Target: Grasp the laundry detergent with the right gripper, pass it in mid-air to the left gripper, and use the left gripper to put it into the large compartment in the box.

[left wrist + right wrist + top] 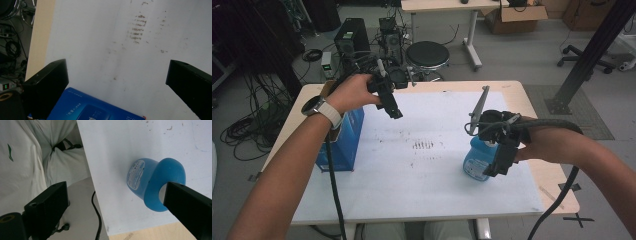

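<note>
A blue box [343,145] stands on the left side of the white sheet [427,180] that covers the table. My left gripper [394,111] hovers above the sheet, right of the box, jaws wide and empty. In the left gripper view the left gripper [116,70] looks down on the sheet, with the box top [95,107] at the bottom edge. A blue bottle [476,162] stands at the right. My right gripper [498,167] hangs open just over it. In the right gripper view the bottle [147,180] sits below the right gripper [115,190], beside its right jaw and not clamped.
Dark smudges [423,145] mark the middle of the sheet. Behind the table stand a black stool [427,55] and a computer tower [351,35] among cables. A black post [592,50] rises at the far right. The left gripper's cable [334,195] hangs over the front edge.
</note>
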A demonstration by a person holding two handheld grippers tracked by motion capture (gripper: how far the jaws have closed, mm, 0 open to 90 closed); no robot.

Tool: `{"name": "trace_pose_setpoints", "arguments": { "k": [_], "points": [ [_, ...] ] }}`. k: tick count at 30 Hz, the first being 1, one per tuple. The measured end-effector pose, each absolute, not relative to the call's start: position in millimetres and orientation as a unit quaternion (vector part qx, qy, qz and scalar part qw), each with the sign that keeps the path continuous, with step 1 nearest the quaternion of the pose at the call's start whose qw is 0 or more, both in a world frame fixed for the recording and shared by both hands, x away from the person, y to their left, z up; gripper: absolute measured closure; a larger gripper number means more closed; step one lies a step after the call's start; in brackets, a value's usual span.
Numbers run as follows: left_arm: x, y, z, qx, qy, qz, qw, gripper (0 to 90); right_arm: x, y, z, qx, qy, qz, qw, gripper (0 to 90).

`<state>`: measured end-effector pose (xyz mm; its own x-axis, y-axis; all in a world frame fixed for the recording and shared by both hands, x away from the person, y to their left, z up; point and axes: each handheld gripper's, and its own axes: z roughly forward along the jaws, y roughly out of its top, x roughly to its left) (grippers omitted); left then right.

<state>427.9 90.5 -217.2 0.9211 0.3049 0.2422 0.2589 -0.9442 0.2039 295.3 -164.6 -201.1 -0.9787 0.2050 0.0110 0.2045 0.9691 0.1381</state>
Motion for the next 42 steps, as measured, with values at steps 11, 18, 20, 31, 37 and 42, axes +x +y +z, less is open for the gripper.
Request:
{"name": "trace_pose_setpoints", "arguments": {
  "k": [11,18,20,31,37,42],
  "points": [
    [426,89,-216,0.977,0.143,0.138,0.083,4.9,295,-168,-197,0.107,0.992,0.07,0.007,5.2],
    [425,90,-216,0.977,0.143,0.138,0.081,4.9,297,-169,-195,0.117,0.99,0.073,0.008,5.2],
    [424,90,-216,0.977,0.142,0.138,0.08,4.9,298,-169,-195,0.118,0.99,0.075,0.009,5.2],
    [424,94,-216,0.976,0.146,0.138,0.082,4.9,308,-185,-183,0.148,0.985,0.089,0.019,5.4],
    [424,95,-217,0.976,0.146,0.139,0.084,4.9,314,-194,-181,0.164,0.982,0.095,0.022,5.4],
    [423,95,-216,0.976,0.147,0.139,0.082,4.9,318,-202,-180,0.183,0.978,0.097,0.025,5.3]
  ]
}}
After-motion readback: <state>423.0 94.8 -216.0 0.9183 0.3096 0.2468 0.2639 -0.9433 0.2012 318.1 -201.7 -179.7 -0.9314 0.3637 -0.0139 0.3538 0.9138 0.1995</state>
